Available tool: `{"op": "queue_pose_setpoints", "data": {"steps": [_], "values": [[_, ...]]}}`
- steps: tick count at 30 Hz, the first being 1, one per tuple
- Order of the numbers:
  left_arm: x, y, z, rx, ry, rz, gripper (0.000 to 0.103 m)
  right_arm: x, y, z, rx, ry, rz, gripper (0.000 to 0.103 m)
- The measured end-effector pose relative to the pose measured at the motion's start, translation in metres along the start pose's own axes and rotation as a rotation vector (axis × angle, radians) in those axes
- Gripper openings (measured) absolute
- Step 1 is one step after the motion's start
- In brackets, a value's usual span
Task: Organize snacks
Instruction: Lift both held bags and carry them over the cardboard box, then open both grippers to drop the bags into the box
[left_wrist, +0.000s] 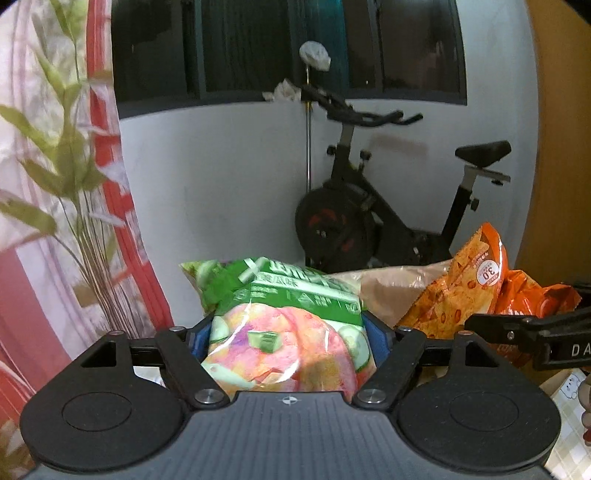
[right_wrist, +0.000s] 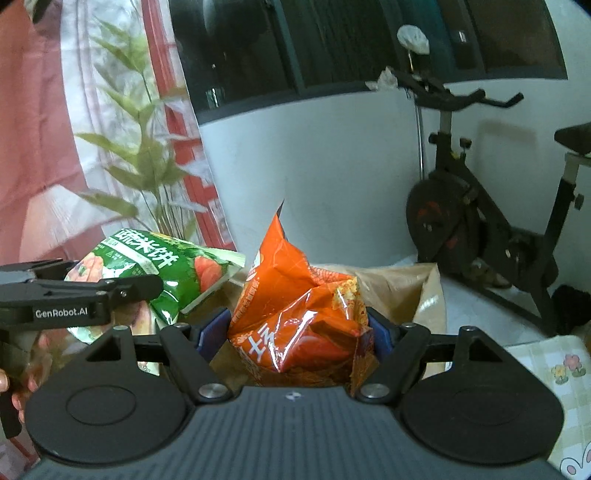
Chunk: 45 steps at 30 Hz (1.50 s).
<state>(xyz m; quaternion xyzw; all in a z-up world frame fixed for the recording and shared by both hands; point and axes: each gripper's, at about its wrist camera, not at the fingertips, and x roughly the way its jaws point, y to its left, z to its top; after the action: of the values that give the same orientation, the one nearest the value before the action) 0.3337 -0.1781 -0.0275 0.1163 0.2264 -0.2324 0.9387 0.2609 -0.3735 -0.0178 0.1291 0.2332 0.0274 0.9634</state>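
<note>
My left gripper (left_wrist: 288, 336) is shut on a green and pink snack bag (left_wrist: 284, 325), held up in the air; that bag also shows at the left of the right wrist view (right_wrist: 162, 269). My right gripper (right_wrist: 299, 332) is shut on an orange snack bag (right_wrist: 303, 314), crumpled between the blue pads; it also shows at the right of the left wrist view (left_wrist: 469, 288). Both bags hang over the open mouth of a brown paper bag (right_wrist: 399, 288), which lies just behind and below them.
A black exercise bike (left_wrist: 388, 206) stands by the white wall behind the paper bag. A red and pink curtain (left_wrist: 55, 184) and a leafy plant (right_wrist: 147, 155) are at the left. A checked tablecloth (right_wrist: 554, 373) shows at lower right.
</note>
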Motion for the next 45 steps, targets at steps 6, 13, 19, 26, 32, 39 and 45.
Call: {"op": "queue_pose_setpoints", "data": {"steps": [6, 13, 19, 26, 32, 39, 45], "values": [[0.003, 0.001, -0.002, 0.031, -0.007, -0.007, 0.095, 0.009, -0.003, -0.006, -0.006, 0.05, -0.027, 0.083], [-0.013, 0.012, -0.006, -0.05, 0.012, -0.029, 0.095, 0.003, 0.005, -0.007, -0.045, 0.062, -0.027, 0.088], [-0.035, 0.024, -0.021, -0.102, 0.047, -0.023, 0.095, -0.006, 0.017, -0.013, -0.093, 0.086, -0.03, 0.088], [-0.061, 0.031, -0.035, -0.126, 0.055, 0.0, 0.095, -0.017, 0.022, -0.024, -0.119, 0.105, -0.035, 0.088], [-0.082, 0.036, -0.046, -0.161, 0.038, 0.006, 0.095, -0.032, 0.032, -0.035, -0.163, 0.097, -0.044, 0.088], [-0.109, 0.037, -0.071, -0.177, 0.0, 0.04, 0.094, -0.052, 0.047, -0.051, -0.206, 0.071, -0.039, 0.088], [-0.124, 0.045, -0.097, -0.2, -0.007, 0.084, 0.094, -0.063, 0.06, -0.067, -0.241, 0.055, -0.024, 0.088]]}}
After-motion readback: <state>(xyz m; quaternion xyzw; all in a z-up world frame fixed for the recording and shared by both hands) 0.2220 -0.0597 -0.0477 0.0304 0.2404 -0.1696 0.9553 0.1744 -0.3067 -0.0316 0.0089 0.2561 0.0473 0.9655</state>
